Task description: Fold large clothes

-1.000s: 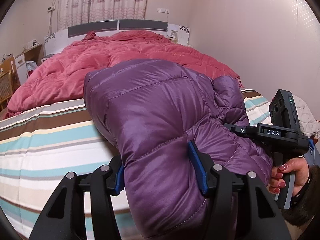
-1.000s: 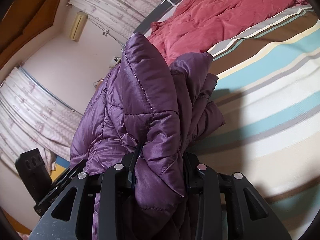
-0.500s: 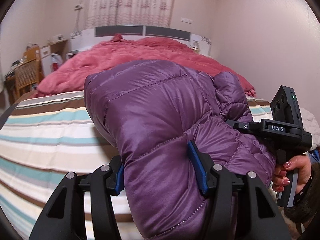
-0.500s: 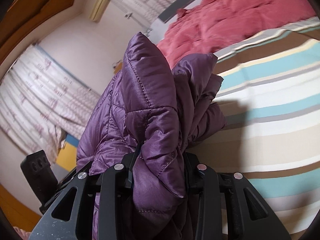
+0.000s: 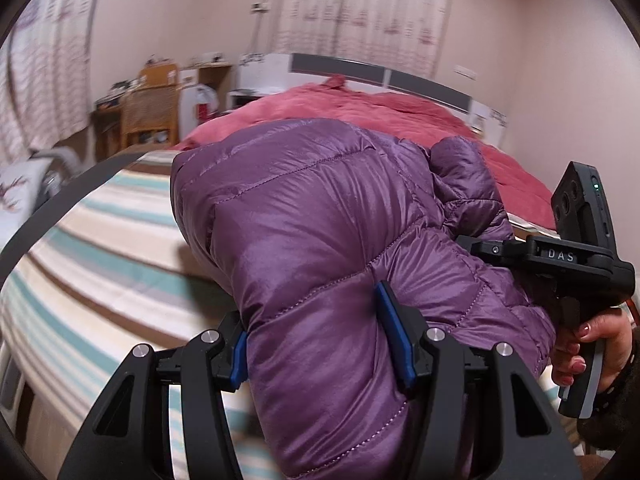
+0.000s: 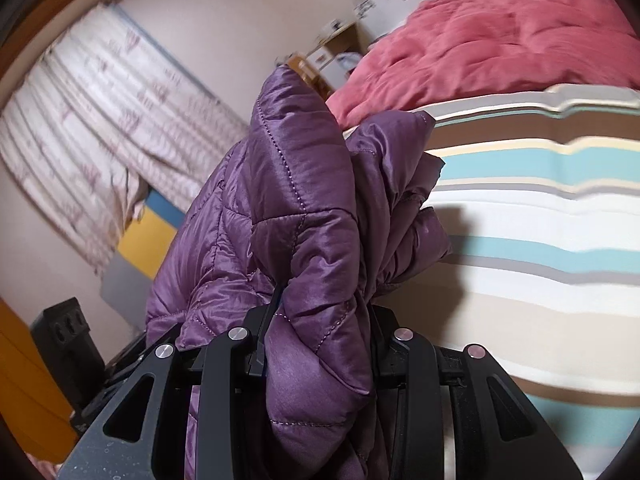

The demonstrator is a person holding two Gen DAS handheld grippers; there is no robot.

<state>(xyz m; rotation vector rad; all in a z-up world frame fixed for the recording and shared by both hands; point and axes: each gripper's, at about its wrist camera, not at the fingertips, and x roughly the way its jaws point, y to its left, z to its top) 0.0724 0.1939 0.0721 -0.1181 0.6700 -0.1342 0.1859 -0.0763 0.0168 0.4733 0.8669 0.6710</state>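
The right gripper (image 6: pixel 320 332) is clamped on a thick bunch of the purple quilted down jacket (image 6: pixel 292 200), whose puffy folds rise between the black fingers (image 6: pixel 224 384) and spill down past them at the left. Behind the jacket lies a bed with a striped sheet (image 6: pixel 540 240) in teal, white, beige and brown, and a rumpled pink-red comforter (image 6: pixel 500 44) sits at its far end. Patterned curtains (image 6: pixel 92 128) hang along the wall at left, blurred, and another black device (image 6: pixel 64 344) shows at the lower left edge.
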